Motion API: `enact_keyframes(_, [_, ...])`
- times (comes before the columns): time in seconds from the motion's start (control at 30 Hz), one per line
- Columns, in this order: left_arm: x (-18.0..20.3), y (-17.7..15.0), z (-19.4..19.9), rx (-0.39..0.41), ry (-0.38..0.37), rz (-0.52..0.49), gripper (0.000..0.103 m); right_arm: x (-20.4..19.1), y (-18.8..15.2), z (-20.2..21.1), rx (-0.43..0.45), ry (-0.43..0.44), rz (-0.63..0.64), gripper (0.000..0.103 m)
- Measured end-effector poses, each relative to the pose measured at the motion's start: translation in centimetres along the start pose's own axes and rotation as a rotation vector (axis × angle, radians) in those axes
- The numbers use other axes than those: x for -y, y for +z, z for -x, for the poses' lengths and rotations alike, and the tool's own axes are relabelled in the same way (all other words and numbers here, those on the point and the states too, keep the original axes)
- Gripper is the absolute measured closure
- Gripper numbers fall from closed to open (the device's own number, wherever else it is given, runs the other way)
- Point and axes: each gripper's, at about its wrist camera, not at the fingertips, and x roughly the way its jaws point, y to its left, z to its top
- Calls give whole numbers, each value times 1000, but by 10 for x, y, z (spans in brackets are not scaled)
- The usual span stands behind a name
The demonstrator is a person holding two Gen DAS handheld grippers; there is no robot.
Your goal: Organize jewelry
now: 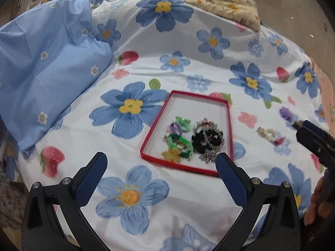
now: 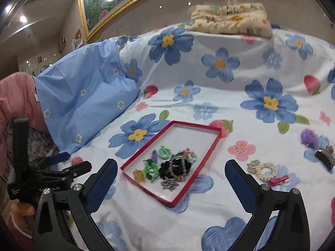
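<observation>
A shallow red-rimmed tray (image 1: 156, 125) (image 2: 146, 144) lies on the flowered bedsheet. It holds a pile of jewelry: green clips (image 1: 183, 123), a yellow flower clip (image 1: 171, 153), a black scrunchie (image 1: 206, 141) (image 2: 169, 169) and a silver brooch (image 2: 170, 183). Right of the tray on the sheet lie a pearl bracelet (image 1: 267, 133) (image 2: 262, 170), a pink clip (image 2: 279, 179), a purple pompom (image 2: 308, 138) and a black clip (image 2: 324, 159). My left gripper (image 1: 161, 159) hangs open and empty above the tray's near edge. My right gripper (image 2: 171, 164) is open too, holding nothing, over the tray.
A blue pillow (image 1: 52, 62) (image 2: 88, 96) lies to the left. A folded cream quilt (image 1: 224, 2) (image 2: 230, 18) sits at the far end of the bed. A gold-framed picture (image 2: 117, 2) hangs on the wall. A person's hand (image 1: 316, 200) grips the right tool's handle.
</observation>
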Motion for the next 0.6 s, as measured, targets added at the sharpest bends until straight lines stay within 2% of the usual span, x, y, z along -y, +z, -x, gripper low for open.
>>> enact_keyframes(0.13, [3,-21,-22,-28,14,18,0,1,-26,-20,-24,-45,16,0])
enact_keyframes(0.33, [7,-48,-44,-45,27,15,0,13,-62,-49,-79,-62,-18,0])
enact_keyframes(0.6, [4,-52,-45,-43,27,36,0,19,-73,-58,-133,-68,-34,0])
